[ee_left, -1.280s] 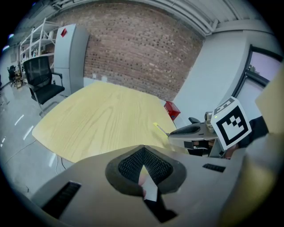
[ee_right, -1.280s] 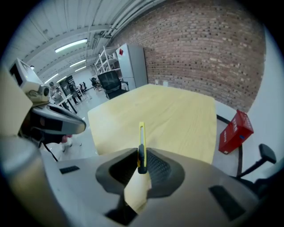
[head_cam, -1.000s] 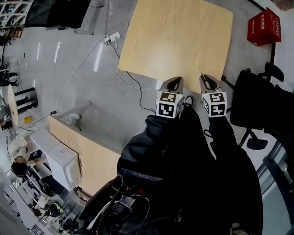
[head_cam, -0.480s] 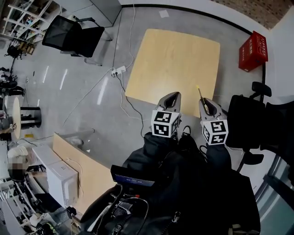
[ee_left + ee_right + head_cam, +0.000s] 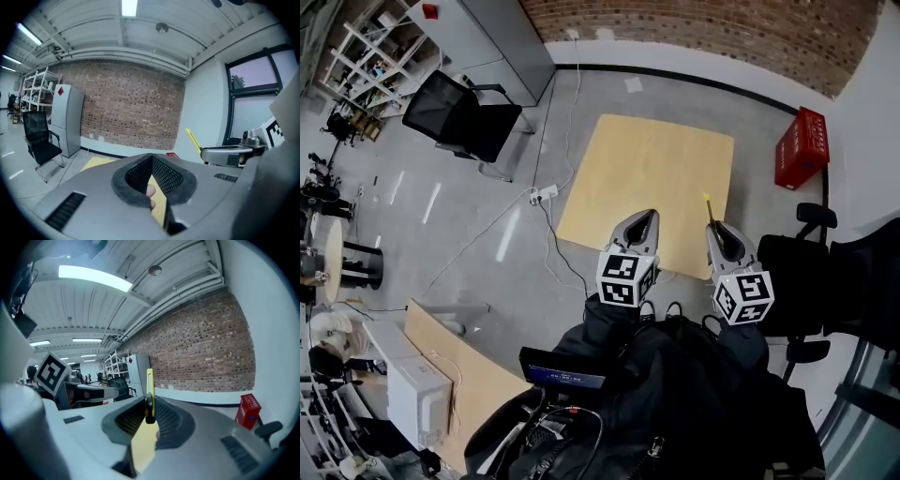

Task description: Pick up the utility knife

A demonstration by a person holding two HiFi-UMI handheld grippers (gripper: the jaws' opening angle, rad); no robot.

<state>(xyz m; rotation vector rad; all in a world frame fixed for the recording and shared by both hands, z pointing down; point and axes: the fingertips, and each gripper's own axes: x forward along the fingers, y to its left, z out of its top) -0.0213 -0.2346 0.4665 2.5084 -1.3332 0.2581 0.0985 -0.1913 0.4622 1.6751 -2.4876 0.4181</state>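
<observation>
The utility knife (image 5: 709, 208) is slim and yellow, and it sticks out forward from my right gripper (image 5: 717, 230), which is shut on it above the near right edge of the wooden table (image 5: 647, 178). In the right gripper view the knife (image 5: 149, 394) stands upright between the pads of that gripper (image 5: 149, 420), its tip pointing at the brick wall. My left gripper (image 5: 643, 217) hangs beside it to the left, shut with nothing in it. From the left gripper (image 5: 152, 180) view, the knife (image 5: 193, 139) shows at the right, held aloft.
A red crate (image 5: 802, 148) stands on the floor right of the table. One black chair (image 5: 464, 117) is at the far left, another (image 5: 797, 272) close on the right. A power strip and cable (image 5: 542, 195) lie on the floor left of the table.
The view has pulled up and back: the table looks smaller and farther, and the brick wall has come into sight. Both grippers keep their spacing, the right one still holding the knife.
</observation>
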